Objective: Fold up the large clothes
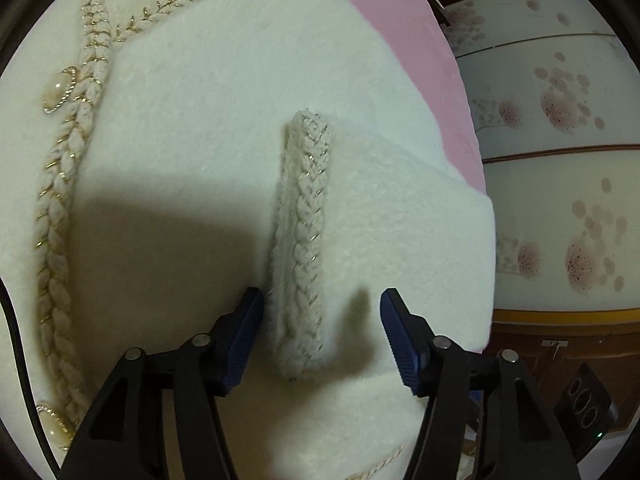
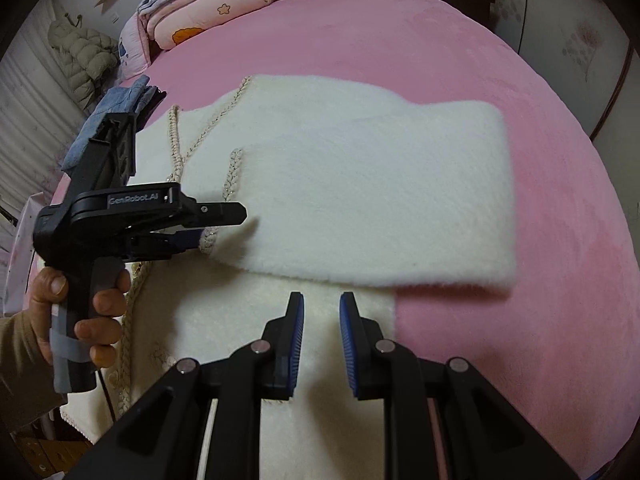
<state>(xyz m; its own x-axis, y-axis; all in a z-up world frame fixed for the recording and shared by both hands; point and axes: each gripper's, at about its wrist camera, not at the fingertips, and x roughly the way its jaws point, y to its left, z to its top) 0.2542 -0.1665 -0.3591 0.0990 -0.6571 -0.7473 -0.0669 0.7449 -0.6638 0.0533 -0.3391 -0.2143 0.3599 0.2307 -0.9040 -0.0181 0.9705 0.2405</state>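
**Two grippers over a cream coat on a pink bed**

The left gripper (image 1: 322, 338) has its two blue-padded fingers (image 1: 244, 336) apart, one on each side of a braided cuff (image 1: 302, 240). The left pad sits just beside the braid; whether it touches cannot be told, and the right pad stands clear of it. In the right wrist view the same gripper (image 2: 208, 226) reaches in from the left to the cuff end of the sleeve (image 2: 360, 192), and a hand (image 2: 76, 312) wraps its handle.

The right gripper (image 2: 321, 344) hovers over the coat's lower part with its two fingers (image 2: 294, 344) a narrow gap apart and nothing between them.

The coat (image 2: 224, 320) is a thick, fluffy cream garment lying flat on the pink bed cover (image 2: 500, 352). One sleeve is folded across the coat's body and ends in the cuff, which is edged with a cream braid shot through with gold thread. The same braid runs down the coat's front edge (image 1: 60, 208), left of the cuff. Two pearl-like buttons with gold rims show along that front edge: one (image 1: 59, 90) above the cuff's level and one (image 1: 50, 412) below it.

Beyond the coat, at the head of the bed, lies a stack of folded pink bedding (image 2: 208, 4). A few folded blue clothes (image 2: 116, 120) sit left of the coat at the bed's edge. One padded beige jacket (image 2: 82, 52) hangs on the wall further left.
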